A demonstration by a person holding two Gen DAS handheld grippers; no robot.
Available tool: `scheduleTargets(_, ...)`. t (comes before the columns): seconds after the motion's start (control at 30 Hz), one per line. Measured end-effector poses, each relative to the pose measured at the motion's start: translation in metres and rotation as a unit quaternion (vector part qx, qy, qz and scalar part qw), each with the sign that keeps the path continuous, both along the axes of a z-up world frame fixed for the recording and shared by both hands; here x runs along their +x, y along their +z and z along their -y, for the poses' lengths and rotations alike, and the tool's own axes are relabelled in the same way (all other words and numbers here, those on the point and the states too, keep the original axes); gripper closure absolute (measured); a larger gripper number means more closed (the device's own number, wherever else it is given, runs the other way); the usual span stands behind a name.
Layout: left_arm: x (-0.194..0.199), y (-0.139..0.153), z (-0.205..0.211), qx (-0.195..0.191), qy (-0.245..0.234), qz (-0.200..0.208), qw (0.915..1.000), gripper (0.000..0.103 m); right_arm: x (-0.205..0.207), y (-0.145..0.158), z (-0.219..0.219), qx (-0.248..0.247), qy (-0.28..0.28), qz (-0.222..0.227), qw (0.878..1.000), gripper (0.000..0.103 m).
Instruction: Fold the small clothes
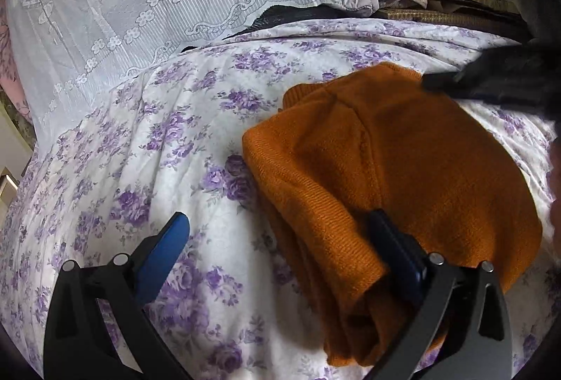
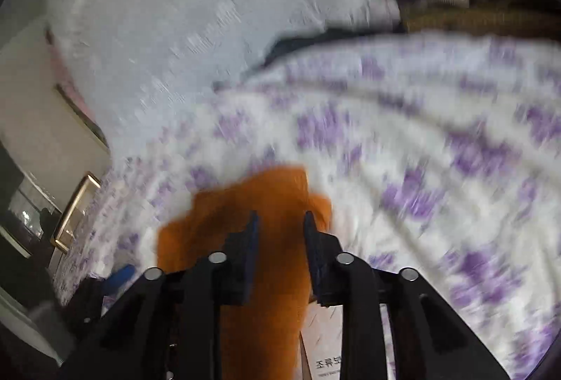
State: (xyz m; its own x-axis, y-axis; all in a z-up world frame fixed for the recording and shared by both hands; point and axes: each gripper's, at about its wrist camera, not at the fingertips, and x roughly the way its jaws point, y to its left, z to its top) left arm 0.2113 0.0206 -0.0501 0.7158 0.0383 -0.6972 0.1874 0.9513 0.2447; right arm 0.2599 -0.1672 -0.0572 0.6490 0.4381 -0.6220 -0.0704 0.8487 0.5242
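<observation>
Fingers (image 1: 392,239) over bunched orange knit (image 1: 403,148)

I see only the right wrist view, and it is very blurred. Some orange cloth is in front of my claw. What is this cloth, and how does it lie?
Observer: It is an orange knit sweater, lying as a layered bundle on the flowered sheet.
Operator: Where is the left claw?
Observer: The left claw is wide open at the sweater's near edge. One finger is against the knit and the other is over bare sheet.
Operator: Where does my right claw show there?
Observer: The right claw is a dark blur at the sweater's far edge, near the ribbed band.
</observation>
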Motion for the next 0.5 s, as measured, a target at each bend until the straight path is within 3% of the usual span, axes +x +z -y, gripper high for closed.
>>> scheduleTargets(0.03,0.000,0.000,0.001,0.001,0.001,0.001,1.0000,0.004,0.005,-0.009,0.003,0.020,-0.010,-0.012,1.000,0.068)
scheduleTargets(0.13,-0.001,0.000,0.002,0.009,0.001,0.007,0.9999,0.004,0.017,-0.014,0.011,0.051,-0.012,-0.020,0.998,0.068)
scheduleTargets(0.27,-0.001,-0.001,0.003,0.010,0.001,0.008,0.9999,0.004,0.002,0.000,0.016,-0.025,-0.073,0.024,0.997,0.070)
scheduleTargets(0.37,-0.001,-0.001,0.003,0.011,0.001,0.010,0.9999,0.004,-0.026,0.021,0.014,-0.026,-0.064,0.072,0.995,0.070)
scheduleTargets(0.5,-0.002,0.001,0.001,0.009,0.001,0.013,0.9999,0.004,-0.063,0.046,-0.009,-0.081,-0.038,0.122,0.988,0.069)
